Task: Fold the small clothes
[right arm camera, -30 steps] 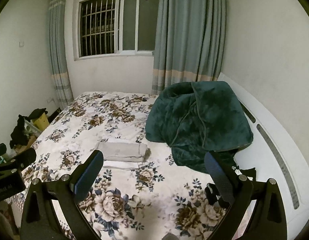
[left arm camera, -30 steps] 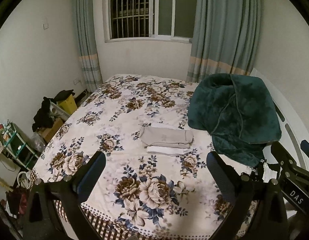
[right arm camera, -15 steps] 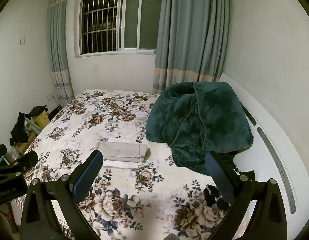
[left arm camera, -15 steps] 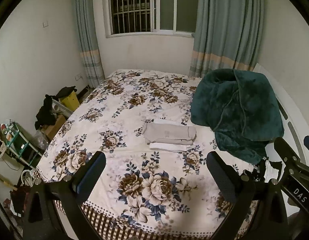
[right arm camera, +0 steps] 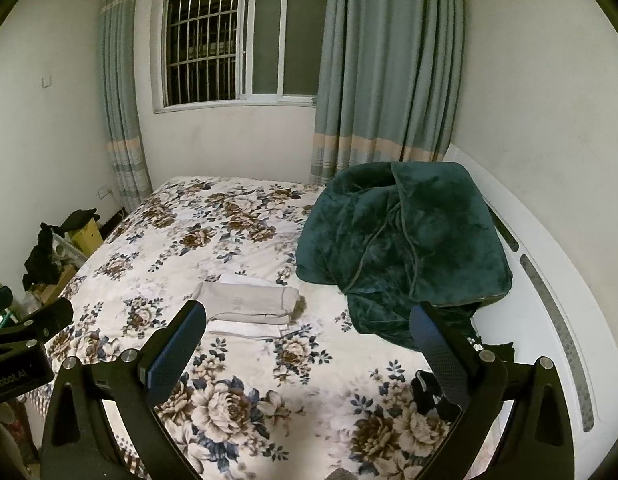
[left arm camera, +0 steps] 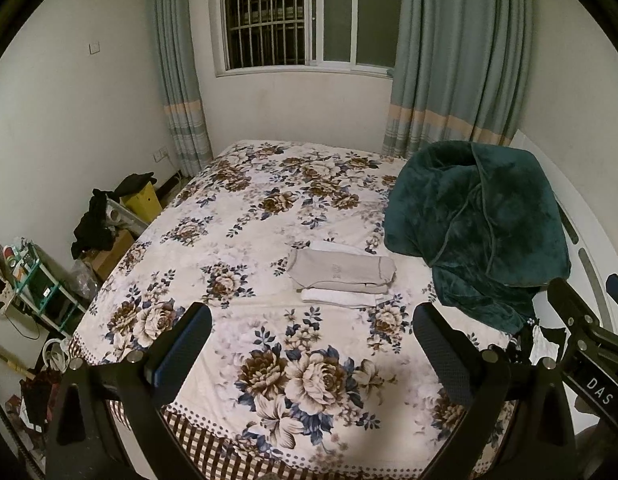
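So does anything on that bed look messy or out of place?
The green blanket lies crumpled in a heap on the bed's right side, and small dark items sit loose near it. The beige folded garment rests neatly on white ones.

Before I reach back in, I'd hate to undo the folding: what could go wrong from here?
1. The grey folded garment lies on a white folded piece; a nudge may shift both.
2. The green blanket slumps close beside that stack and might slide onto it.
3. Both the left hand-held gripper and right hand-held gripper are open and empty, and wide fingers could snag the floral bedsheet.
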`<action>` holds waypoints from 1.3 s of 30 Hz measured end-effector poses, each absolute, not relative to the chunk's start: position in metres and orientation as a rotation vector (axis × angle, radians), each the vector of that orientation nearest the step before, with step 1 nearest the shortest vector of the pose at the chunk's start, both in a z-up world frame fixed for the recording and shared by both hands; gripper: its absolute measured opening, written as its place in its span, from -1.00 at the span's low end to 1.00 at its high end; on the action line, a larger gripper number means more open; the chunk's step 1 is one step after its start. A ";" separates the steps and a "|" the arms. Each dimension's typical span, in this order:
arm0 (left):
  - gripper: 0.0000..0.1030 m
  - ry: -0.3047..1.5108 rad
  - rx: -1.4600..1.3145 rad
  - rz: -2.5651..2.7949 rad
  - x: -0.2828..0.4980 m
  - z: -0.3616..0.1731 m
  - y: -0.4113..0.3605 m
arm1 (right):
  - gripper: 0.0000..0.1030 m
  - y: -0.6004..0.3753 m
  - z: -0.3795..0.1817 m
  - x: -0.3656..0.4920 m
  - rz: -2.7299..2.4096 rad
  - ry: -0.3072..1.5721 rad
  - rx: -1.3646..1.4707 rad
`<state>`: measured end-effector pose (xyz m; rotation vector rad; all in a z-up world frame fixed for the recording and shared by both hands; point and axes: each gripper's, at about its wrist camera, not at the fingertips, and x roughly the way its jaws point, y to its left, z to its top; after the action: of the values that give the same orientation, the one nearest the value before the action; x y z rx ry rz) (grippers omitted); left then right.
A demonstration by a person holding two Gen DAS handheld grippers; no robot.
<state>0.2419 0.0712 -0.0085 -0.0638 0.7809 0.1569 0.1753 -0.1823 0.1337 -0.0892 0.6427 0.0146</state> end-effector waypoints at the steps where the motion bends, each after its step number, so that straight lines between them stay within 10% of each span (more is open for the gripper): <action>1: 1.00 0.781 -0.065 0.158 0.242 -0.008 0.072 | 1.00 -0.182 0.134 0.176 0.016 0.642 -0.089; 39: 1.00 0.770 -0.061 0.141 0.250 0.005 0.059 | 1.00 -0.172 0.136 0.177 0.026 0.630 -0.093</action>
<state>0.2500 0.0585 0.0046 -0.0615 0.7704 0.1412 0.1767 -0.1717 0.1360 -0.0930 0.6304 0.0257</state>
